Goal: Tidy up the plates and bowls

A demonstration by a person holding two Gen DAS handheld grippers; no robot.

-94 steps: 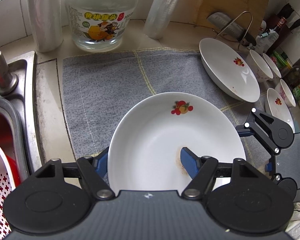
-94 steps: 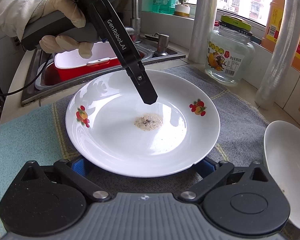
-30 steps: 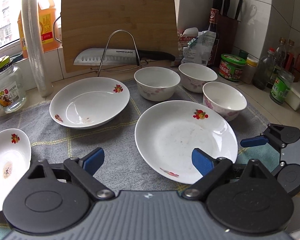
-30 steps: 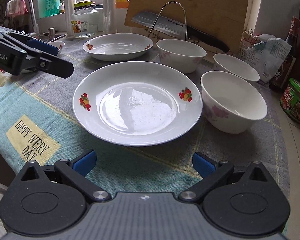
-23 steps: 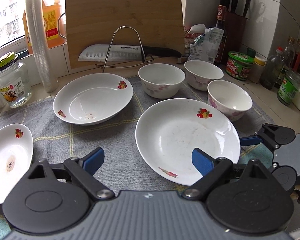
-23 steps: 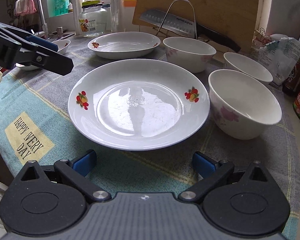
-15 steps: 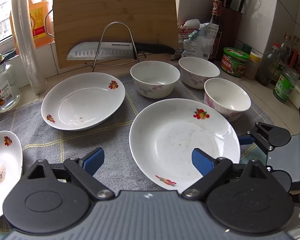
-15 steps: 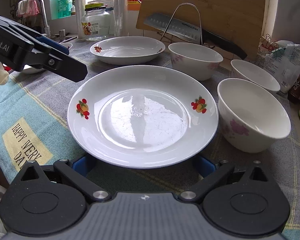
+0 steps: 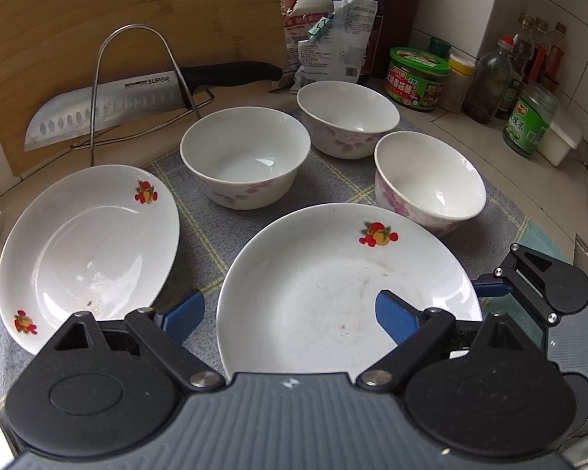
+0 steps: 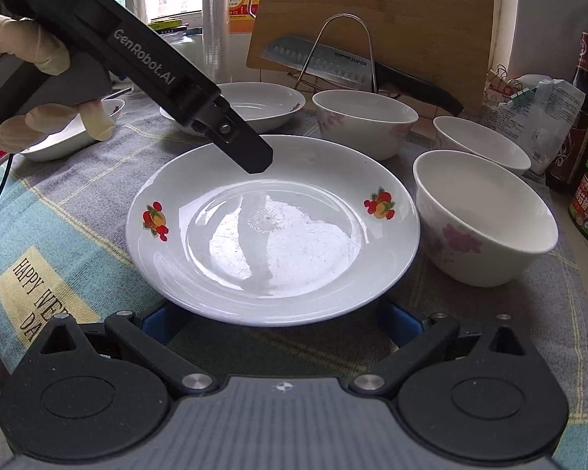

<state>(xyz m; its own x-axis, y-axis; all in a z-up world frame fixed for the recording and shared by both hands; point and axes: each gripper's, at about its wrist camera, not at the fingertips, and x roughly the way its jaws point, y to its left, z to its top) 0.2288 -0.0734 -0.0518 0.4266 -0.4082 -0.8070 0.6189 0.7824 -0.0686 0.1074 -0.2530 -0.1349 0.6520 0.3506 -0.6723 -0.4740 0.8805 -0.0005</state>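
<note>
A white plate with fruit prints (image 9: 345, 286) (image 10: 272, 231) lies on the grey cloth in front of three white bowls (image 9: 247, 156) (image 9: 347, 117) (image 9: 427, 192). My left gripper (image 9: 290, 315) hangs open over the plate's left rim, with one blue pad above the plate and the other above the cloth. From the right wrist view its black finger (image 10: 247, 152) hovers over the plate's far edge. My right gripper (image 10: 278, 321) is open at the plate's near rim, which partly hides its blue pads. A second plate (image 9: 86, 246) lies to the left.
A knife (image 9: 106, 105) rests on a wire rack against a wooden board (image 9: 137, 11). Jars and bottles (image 9: 417, 78) crowd the right back corner. A gloved hand (image 10: 39, 55) holds the left gripper. Another small plate (image 10: 58, 137) sits at far left on the cloth (image 10: 58, 211).
My left gripper has swung right and closer over the fruit plate. The right gripper has crept forward until the plate's near rim covers its pads. Both stay open.
</note>
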